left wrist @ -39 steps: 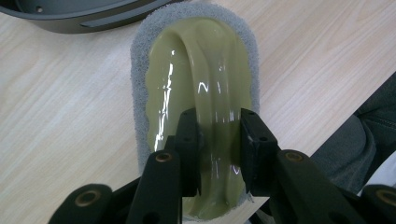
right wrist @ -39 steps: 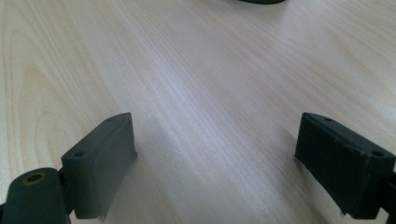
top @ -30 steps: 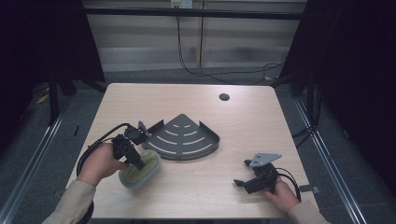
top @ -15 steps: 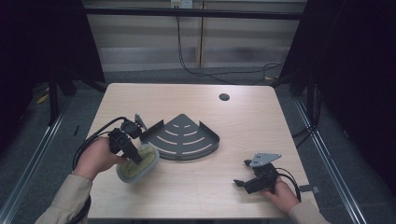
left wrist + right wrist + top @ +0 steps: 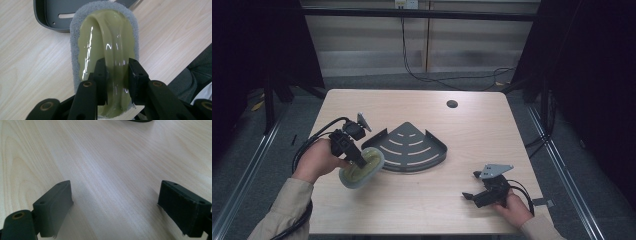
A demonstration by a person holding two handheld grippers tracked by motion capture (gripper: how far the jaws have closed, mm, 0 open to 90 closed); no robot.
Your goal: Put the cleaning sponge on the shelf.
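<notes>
Lower left of the high view: your left gripper (image 5: 357, 159) clamps the scrub brush's (image 5: 361, 167) slick handle, which could slip; your right gripper (image 5: 479, 192) rests wide open, empty.

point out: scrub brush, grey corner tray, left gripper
scrub brush (image 5: 105, 37), left gripper view, on its glossy green handle.
grey corner tray (image 5: 412, 147), high view, on its slotted floor.
left gripper (image 5: 117, 72), left gripper view, midway between its jaw tips.
</notes>
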